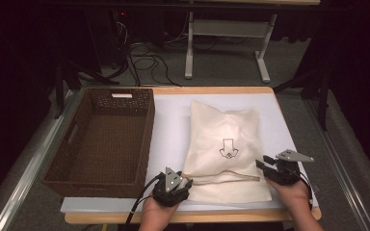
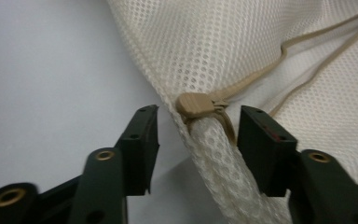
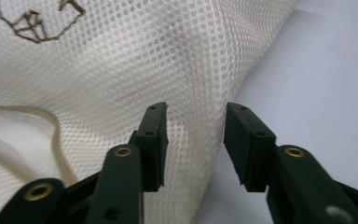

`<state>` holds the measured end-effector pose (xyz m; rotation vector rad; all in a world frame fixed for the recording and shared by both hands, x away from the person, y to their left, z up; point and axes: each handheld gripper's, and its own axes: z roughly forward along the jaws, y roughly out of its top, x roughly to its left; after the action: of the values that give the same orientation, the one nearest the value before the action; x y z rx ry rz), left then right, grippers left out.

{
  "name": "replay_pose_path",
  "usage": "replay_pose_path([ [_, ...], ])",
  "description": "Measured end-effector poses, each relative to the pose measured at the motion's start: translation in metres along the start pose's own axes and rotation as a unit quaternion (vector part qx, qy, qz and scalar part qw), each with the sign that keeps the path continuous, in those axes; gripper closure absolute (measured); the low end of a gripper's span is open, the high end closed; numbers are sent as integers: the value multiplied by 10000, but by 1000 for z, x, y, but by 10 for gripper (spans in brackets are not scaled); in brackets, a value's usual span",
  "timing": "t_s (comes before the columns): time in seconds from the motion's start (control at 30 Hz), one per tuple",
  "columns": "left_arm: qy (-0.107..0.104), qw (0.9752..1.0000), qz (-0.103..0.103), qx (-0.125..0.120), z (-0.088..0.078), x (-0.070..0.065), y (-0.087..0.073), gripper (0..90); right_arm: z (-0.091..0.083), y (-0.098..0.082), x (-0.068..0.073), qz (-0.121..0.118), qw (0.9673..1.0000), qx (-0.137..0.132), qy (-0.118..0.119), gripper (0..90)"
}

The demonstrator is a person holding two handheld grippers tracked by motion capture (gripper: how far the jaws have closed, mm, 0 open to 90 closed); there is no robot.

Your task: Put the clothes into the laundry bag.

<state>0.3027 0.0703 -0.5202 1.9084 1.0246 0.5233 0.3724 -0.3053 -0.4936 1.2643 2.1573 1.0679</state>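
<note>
A cream mesh drawstring bag point(image 1: 224, 144) with a small dark emblem point(image 1: 228, 149) lies flat on the white table mat point(image 1: 171, 125). Its tan cord point(image 1: 226, 179) runs across the bag's near end. My left gripper point(image 1: 185, 182) sits at the near-left corner of the bag, open. In the left gripper view the gathered neck and the tan cord lock point(image 2: 193, 103) lie between the jaws of this gripper point(image 2: 198, 135), untouched by the pads. My right gripper point(image 1: 265, 163) is at the bag's near-right edge, open. There the mesh edge point(image 3: 186, 93) lies between the parted jaws of that gripper point(image 3: 196, 135).
A dark brown woven basket point(image 1: 147, 139), with nothing in it, stands on the table's left half beside the bag. Beyond the table a white desk frame point(image 1: 226, 43) and loose cables point(image 1: 144, 62) sit on the floor. The table's front edge runs just under both hands.
</note>
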Motion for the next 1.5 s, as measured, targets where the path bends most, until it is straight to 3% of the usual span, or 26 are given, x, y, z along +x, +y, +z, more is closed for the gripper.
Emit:
replay_pose_path([
  [0.17,154,9996,-7,-220,-2,0,5,331,-19,-13,7,158,9999,-29,-8,493],
  [0.43,93,9993,-43,-371,-1,1,15,307,-23,-31,20,195,9992,335,97,463],
  [0.53,84,9991,-67,-407,-1,3,17,315,-18,-35,23,76,9985,532,107,555],
  [0.63,90,9992,-89,-386,0,5,18,312,-21,-35,24,-66,9987,511,59,802],
  [0.7,75,9992,-96,-371,1,5,18,310,-24,-34,23,-159,9987,489,-56,840],
  [0.9,-122,9994,-22,-332,3,1,17,286,-29,-33,-8,76,9992,297,-268,808],
  [1.0,-176,9991,85,-384,0,-1,17,298,-29,-32,-6,11,9992,278,-291,755],
  [1.13,-292,9977,-107,-596,-7,1,19,299,-36,-27,-2,-6,9996,40,-294,645],
  [1.27,-190,9979,-118,-611,-12,3,16,349,-47,-19,6,-14,9989,-365,-300,651],
  [1.4,-24,9979,-207,-611,-17,7,10,536,-48,-12,17,-103,9975,-686,-112,695],
  [1.5,117,9984,-255,-483,-20,11,7,684,-42,-8,27,-175,9973,-716,0,766],
])
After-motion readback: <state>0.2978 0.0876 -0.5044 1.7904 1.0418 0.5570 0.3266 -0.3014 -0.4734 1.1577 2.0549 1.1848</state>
